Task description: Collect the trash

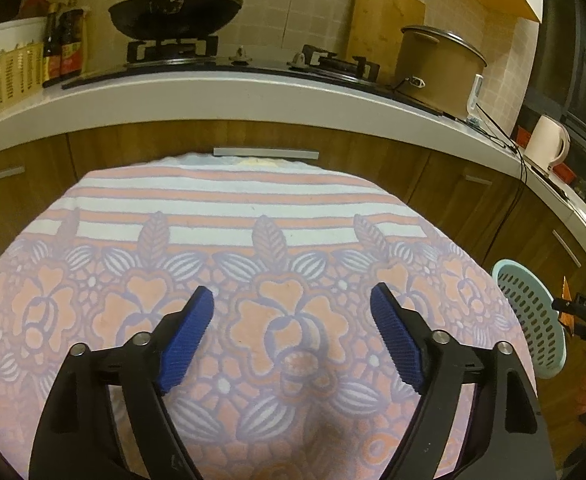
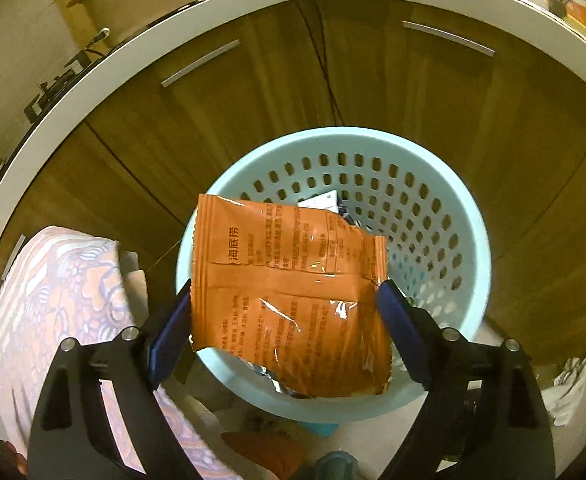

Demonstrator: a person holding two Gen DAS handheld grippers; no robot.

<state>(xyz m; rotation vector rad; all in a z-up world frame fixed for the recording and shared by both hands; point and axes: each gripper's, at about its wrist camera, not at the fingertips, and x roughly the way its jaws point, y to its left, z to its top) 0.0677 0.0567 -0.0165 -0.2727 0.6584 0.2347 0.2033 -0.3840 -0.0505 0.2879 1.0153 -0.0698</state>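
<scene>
An orange snack wrapper [image 2: 277, 320] hangs flat over the mouth of a pale blue perforated basket [image 2: 373, 136]. It lies between the wide-spread blue fingers of my right gripper [image 2: 287, 289], which is open; the wrapper's side edges sit close to both pads, with no squeeze visible. A white and blue packet [image 2: 325, 202] lies inside the basket. My left gripper [image 1: 291, 292] is open with nothing between its fingers, above a floral pink cloth [image 1: 253, 220]. In the left wrist view the basket [image 1: 533, 312] shows at the right edge.
A white counter [image 1: 253, 96] runs behind with a wok [image 1: 173, 12], a brown cooker pot [image 1: 437, 64] and a white kettle [image 1: 547, 142]. Wooden cabinet doors [image 2: 413, 80] stand behind the basket, with a black cable [image 2: 321, 52] hanging down. A crumpled white item [image 2: 573, 384] lies on the floor.
</scene>
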